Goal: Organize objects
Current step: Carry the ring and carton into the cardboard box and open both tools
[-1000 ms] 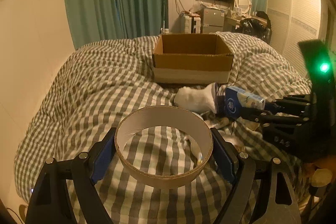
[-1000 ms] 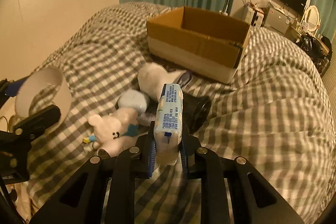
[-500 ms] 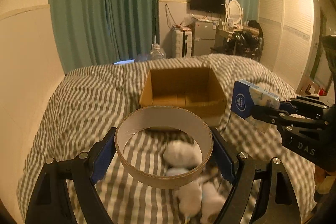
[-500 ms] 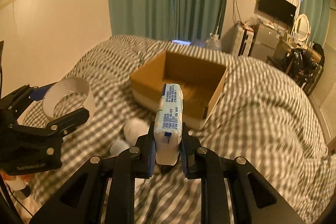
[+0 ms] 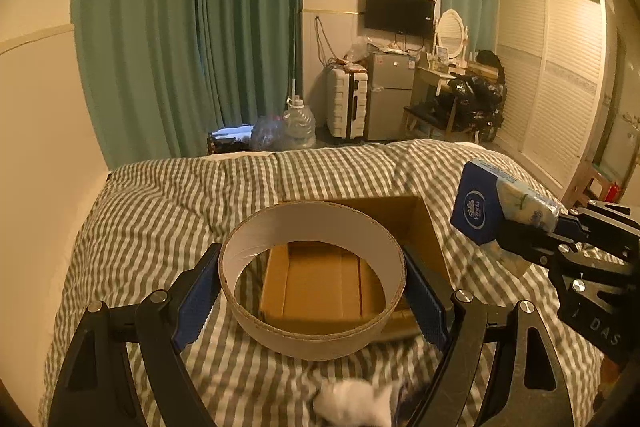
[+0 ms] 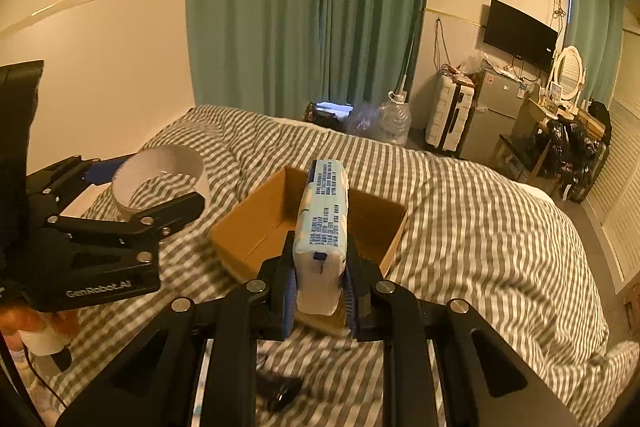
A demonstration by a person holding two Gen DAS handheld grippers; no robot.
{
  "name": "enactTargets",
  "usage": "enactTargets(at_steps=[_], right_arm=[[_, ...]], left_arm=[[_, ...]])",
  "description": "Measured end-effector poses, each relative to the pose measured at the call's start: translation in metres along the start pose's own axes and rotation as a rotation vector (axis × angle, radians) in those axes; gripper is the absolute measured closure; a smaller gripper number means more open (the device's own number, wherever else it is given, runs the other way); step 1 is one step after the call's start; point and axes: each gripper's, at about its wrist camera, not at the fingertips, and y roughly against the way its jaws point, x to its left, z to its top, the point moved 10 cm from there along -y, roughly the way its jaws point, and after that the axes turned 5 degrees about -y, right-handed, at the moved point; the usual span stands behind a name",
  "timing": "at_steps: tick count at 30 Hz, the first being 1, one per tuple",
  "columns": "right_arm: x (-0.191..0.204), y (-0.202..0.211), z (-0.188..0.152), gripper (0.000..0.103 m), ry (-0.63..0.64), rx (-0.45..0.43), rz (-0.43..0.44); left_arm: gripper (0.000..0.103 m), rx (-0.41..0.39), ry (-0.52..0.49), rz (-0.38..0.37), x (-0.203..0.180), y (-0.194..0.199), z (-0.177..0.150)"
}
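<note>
My left gripper (image 5: 312, 291) is shut on a wide cardboard tape ring (image 5: 316, 343), held above the near edge of an open cardboard box (image 5: 424, 227) on the checked bed. The ring (image 6: 160, 163) and left gripper (image 6: 156, 195) also show in the right wrist view, left of the box (image 6: 248, 227). My right gripper (image 6: 320, 291) is shut on a pale blue tissue pack (image 6: 324, 227), held above the box's near side. The pack (image 5: 504, 207) shows at the right in the left wrist view.
A white plush toy (image 5: 352, 407) lies on the checked duvet (image 5: 160, 211) below the left gripper. A small dark object (image 6: 280, 391) lies under the right gripper. A wall runs along the bed's left. Beyond the bed stand a water jug (image 5: 298, 125), suitcase and fridge.
Both grippers have risen and moved forward with their loads. They went from low over the toys to above the cardboard box, which now sits directly under them.
</note>
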Motion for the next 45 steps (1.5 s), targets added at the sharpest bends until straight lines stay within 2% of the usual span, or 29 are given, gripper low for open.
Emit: enactTargets(at_steps=[9,13,20,29,40,42,44,45], right_arm=[[-0.020,-0.082,0.025,0.084,-0.033,0.077,0.013],[-0.026,-0.120,0.025,0.084,-0.041,0.118,0.015],[-0.036,-0.163,0.012,0.084,-0.033,0.172,0.010],[-0.043,-0.188,-0.003,0.084,-0.021,0.206,0.003],[-0.048,-0.191,-0.008,0.083,-0.048,0.204,0.029],[-0.049,-0.187,-0.007,0.080,-0.051,0.195,0.025],[-0.049,-0.183,-0.002,0.065,-0.060,0.185,0.023],[-0.050,-0.179,0.001,0.061,-0.068,0.174,0.021]], left_arm=[[0.017,0.067,-0.013,0.003,0.000,-0.080,0.016],[0.017,0.118,-0.008,0.001,0.001,-0.118,0.011],[0.017,0.171,-0.023,-0.033,-0.001,-0.157,-0.004],[0.017,0.188,-0.052,-0.062,-0.005,-0.179,-0.012],[0.016,0.202,-0.049,-0.084,-0.004,-0.191,-0.020],[0.013,0.198,-0.051,-0.086,-0.005,-0.189,-0.018],[0.006,0.188,-0.056,-0.076,-0.007,-0.184,-0.017],[0.005,0.184,-0.057,-0.074,-0.007,-0.182,-0.016]])
